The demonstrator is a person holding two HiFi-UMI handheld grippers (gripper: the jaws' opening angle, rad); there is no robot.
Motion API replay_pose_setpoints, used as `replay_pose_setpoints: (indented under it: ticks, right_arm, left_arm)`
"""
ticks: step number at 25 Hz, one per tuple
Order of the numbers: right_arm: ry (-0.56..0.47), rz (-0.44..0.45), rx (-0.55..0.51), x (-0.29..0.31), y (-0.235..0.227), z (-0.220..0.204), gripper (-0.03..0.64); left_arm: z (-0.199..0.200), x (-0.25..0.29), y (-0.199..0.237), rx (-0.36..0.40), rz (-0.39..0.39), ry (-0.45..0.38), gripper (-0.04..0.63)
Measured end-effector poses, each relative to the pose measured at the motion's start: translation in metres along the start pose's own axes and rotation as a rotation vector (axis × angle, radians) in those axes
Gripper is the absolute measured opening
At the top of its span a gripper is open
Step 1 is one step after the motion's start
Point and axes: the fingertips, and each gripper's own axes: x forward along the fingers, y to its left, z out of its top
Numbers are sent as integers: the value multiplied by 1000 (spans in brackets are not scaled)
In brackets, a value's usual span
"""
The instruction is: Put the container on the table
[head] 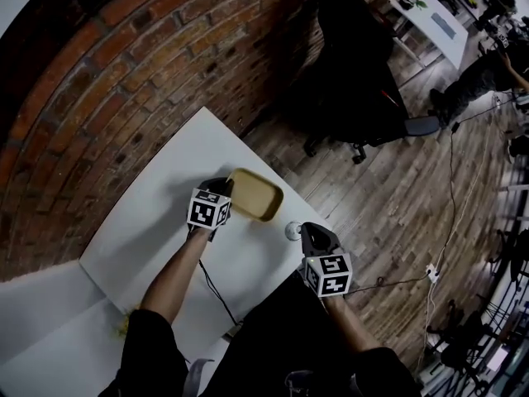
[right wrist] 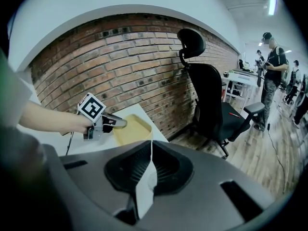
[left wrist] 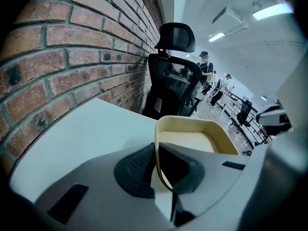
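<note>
1. The right gripper [head: 307,231] hangs just off the side of the bench [head: 157,222] that lies away from the wall. Its ribbed black jaws are drawn together, with only a thin slit between the pads.
2. The left gripper [head: 227,190] is over the bench, further in from that same side. Its jaws are clamped on the near wall of the container [head: 258,195], one pad inside the rim and one outside.
3. The container sits level over the bench's far end with its mouth up. Its long axis runs on from the left jaws toward the bench's far corner. It may be resting on the bench or held just clear of it; the views do not settle that.
4. It is a shallow tray, oblong with rounded corners. The walls are thin, smooth and matt, and mustard-tan in colour.
5. Inside, only its own paler cream floor shows, from wall to wall.
6. The bench top is white, flat and smooth. A thin black cable [head: 216,292] trails across its near end.
7. A red brick wall [head: 124,64] with rough grey mortar lines runs along the bench's left side.
8. Past the bench's far corner a black office chair [head: 355,73] with a headrest stands on a wooden plank floor [head: 388,213].
9. Well beyond the bench, a person [head: 483,73] in dark clothes stands by another white table [head: 434,19].
</note>
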Motion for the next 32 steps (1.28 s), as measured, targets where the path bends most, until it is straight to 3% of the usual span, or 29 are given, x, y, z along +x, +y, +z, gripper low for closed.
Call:
replay_pose_setpoints:
  ticks: [14, 23, 32]
  right_arm:
    - [31, -41, 32, -1, -17, -9, 25]
    - [45, -45, 39, 2, -20, -12, 26]
    - [56, -42, 46, 4, -21, -16, 26]
  left_arm:
    - [0, 35, 4, 113, -43, 57, 21]
    - [4, 42, -5, 219, -112, 23, 21]
    - [4, 42, -7, 229, -120, 7, 23]
